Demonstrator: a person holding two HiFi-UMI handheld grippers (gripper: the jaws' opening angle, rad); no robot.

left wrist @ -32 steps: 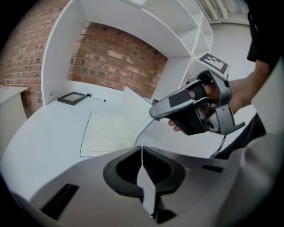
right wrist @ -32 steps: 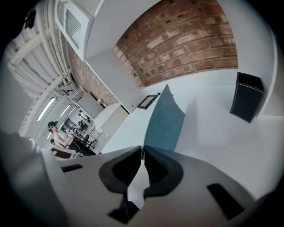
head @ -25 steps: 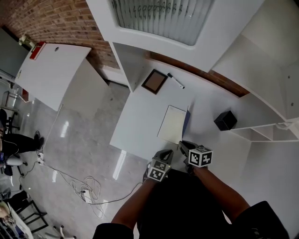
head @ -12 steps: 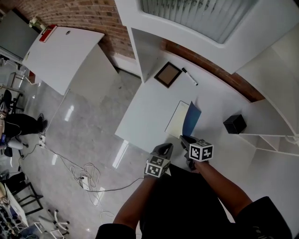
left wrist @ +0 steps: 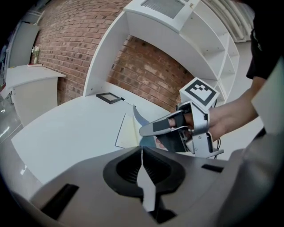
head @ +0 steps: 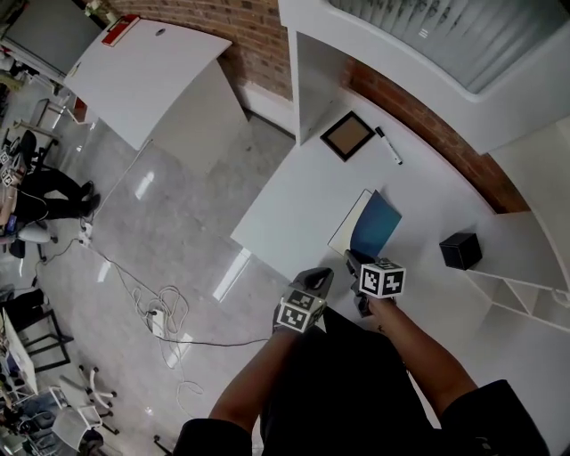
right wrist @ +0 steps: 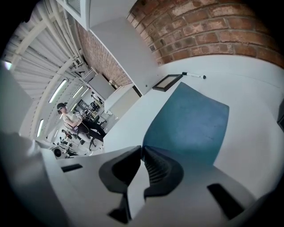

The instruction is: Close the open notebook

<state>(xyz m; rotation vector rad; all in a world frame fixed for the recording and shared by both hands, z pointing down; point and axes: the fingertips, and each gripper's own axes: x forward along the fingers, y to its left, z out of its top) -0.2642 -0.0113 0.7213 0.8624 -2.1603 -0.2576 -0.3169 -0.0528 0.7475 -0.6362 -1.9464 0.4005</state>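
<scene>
A white desk (head: pixel 294 191) stands against a red brick wall (head: pixel 254 22), with white shelves above it and a shiny grey floor at the side, where a thin cable (head: pixel 151 316) lies in loops. The notebook (head: pixel 348 224) lies on the desk, near its front edge, and it is open. Its cream page lies flat, while its blue cover (head: pixel 378 223) is lifted from the desk and stands tilted over the page. The right gripper (head: pixel 352 260) is at the near corner of the notebook. Its jaws are pressed together on the lower edge of the blue cover, so the cover is clamped between them. The left gripper (head: pixel 322 278) is just beside the notebook, on the near left side, and does not touch it. Its jaws are together and nothing is between them. Behind the notebook, toward the wall, a small dark picture frame (head: pixel 347 135) lies flat, and a marker pen (head: pixel 388 145) lies next to that frame. To the right of the notebook, well apart from it, a small black box (head: pixel 460 250) sits on the desk.
</scene>
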